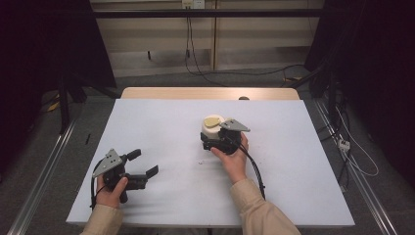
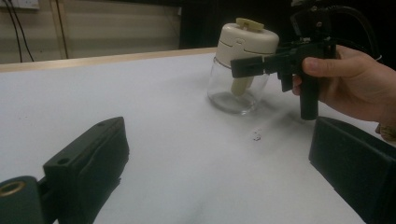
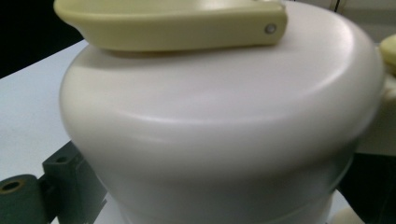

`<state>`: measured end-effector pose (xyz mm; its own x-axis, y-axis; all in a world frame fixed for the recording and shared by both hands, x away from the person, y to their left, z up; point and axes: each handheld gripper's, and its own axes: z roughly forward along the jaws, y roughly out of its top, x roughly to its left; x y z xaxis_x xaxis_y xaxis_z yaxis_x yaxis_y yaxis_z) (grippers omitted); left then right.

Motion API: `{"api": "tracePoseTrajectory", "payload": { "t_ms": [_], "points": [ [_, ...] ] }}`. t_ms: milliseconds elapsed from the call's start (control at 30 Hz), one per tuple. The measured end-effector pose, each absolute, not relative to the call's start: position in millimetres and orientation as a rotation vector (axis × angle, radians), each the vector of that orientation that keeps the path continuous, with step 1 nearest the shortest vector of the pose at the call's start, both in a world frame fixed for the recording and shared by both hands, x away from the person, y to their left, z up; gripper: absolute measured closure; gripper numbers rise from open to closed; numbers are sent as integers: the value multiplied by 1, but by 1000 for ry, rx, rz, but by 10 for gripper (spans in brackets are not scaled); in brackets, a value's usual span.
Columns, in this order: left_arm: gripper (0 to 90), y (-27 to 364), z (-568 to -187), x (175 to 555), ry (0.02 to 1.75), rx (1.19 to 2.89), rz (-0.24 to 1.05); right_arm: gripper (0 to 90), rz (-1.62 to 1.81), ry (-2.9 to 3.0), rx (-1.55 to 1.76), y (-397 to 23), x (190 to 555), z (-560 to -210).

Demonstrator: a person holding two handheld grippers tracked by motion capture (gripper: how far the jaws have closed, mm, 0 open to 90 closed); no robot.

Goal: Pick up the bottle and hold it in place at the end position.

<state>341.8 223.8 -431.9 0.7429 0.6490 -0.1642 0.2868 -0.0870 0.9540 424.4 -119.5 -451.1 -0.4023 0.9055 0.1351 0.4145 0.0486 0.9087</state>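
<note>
The jar (image 1: 211,128) stands upright on the white table (image 1: 161,122), right of its middle. The right gripper (image 1: 219,139) has its jaws on both sides of the cream lid (image 3: 224,121) — whether they press it, I cannot tell. The left gripper (image 1: 142,164) rests near the table's front-left — its jaws are wide apart and hold nothing.

Table light: even and soft over the white table (image 1: 161,127); surroundings beyond the table are dark.
Shadows: faint, diffuse, close under the left gripper (image 1: 139,166) on the table.
Jar focus: the jar (image 3: 219,130) is soft at close range in the right gripper view; its cream lid shows a mild sheen.
Left gripper view: near jaws blurred; background dim, possibly slightly grainy.
</note>
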Motion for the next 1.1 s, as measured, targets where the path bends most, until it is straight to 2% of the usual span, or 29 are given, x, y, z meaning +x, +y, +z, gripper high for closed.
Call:
{"api": "tracePoseTrajectory", "payload": {
  "t_ms": [667,1100],
  "points": [
    [40,176,-409,370,758,1731,275,41,1345,1839,1341,-120,424,-452],
    [39,164,-402,377,728,1748,266,41,1344,1849,1335,-120,425,-452]
  ]
}}
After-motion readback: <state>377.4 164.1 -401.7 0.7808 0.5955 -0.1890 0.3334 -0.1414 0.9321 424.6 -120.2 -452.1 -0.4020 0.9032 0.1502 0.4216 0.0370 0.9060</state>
